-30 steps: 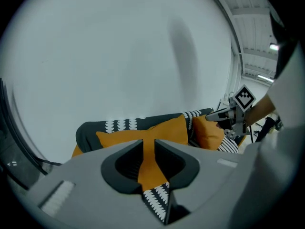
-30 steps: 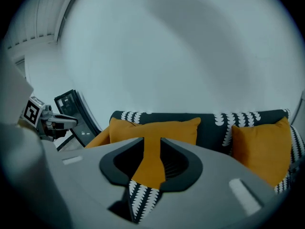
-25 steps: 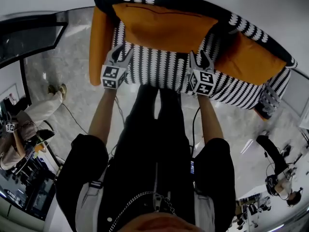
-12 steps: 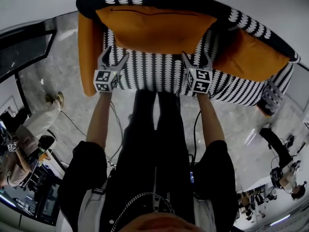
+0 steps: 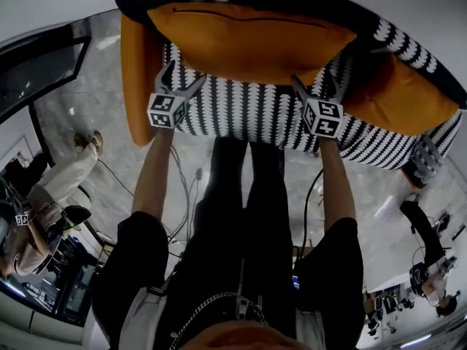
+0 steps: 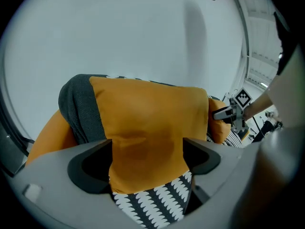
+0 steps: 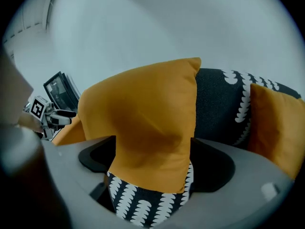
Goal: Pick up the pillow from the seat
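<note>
A big orange pillow [image 5: 248, 39] leans upright against the back of the black-and-white patterned sofa [image 5: 241, 111]. My left gripper [image 5: 184, 77] is at the pillow's lower left corner and my right gripper [image 5: 315, 84] at its lower right corner. Both pairs of jaws are opening. In the left gripper view the pillow [image 6: 147, 128] fills the gap between the wide jaws of the left gripper [image 6: 147, 159]. The right gripper view shows the same: the pillow [image 7: 147, 123] lies between the spread jaws of the right gripper [image 7: 152, 159]. The fabric is not visibly squeezed by either.
A second orange pillow [image 5: 408, 97] lies at the sofa's right end, and an orange side cushion [image 5: 135, 79] at its left end. Cables [image 5: 186, 188] trail on the marble floor. A seated person [image 5: 44, 188] is at the left, another [image 5: 423, 246] at the right.
Both grippers have spread their jaws wide and moved forward to the pillow's lower corners. The pillow has stayed leaning on the sofa back.
</note>
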The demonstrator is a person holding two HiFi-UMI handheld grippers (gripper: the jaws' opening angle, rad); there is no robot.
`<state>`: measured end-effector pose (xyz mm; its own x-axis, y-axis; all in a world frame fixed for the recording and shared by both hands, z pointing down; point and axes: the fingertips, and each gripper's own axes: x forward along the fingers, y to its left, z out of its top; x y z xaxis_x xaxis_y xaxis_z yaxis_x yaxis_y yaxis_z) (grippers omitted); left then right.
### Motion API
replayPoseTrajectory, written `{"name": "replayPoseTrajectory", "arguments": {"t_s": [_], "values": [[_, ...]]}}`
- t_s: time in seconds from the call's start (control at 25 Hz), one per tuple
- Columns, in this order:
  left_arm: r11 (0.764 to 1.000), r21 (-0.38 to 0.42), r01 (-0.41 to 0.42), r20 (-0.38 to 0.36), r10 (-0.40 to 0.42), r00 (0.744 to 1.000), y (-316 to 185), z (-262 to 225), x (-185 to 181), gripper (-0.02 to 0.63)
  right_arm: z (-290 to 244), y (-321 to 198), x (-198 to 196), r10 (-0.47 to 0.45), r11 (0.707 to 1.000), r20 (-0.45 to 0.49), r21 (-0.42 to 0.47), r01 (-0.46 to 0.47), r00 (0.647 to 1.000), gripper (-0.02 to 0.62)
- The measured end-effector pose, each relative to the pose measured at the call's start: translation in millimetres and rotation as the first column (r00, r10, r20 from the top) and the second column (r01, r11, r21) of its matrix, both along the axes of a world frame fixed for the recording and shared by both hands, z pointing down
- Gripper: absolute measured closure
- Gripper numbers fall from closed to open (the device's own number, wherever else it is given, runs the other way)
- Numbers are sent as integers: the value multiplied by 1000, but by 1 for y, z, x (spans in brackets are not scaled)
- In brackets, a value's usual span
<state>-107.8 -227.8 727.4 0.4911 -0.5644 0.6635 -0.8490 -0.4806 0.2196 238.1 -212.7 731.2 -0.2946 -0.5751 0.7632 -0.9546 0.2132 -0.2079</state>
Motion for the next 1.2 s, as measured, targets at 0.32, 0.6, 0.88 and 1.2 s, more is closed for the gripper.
{"name": "replayPoseTrajectory", "arguments": {"t_s": [0.32,0.6,0.88,1.2], "values": [[1000,-19,0,-46,-1,999,-12,31,0,132,23,-14,19,25,1000,39,16,-25,999,98],[999,-13,-46,-32,46,998,-27,47,-9,126,29,-20,20,-31,998,44,60,29,999,81],[997,-26,-73,-61,71,996,-50,57,-2,93,39,-40,25,-71,997,74,42,68,995,3],[988,-35,-153,-97,149,984,-63,65,7,49,42,-50,25,-136,990,103,56,130,985,3]]}}
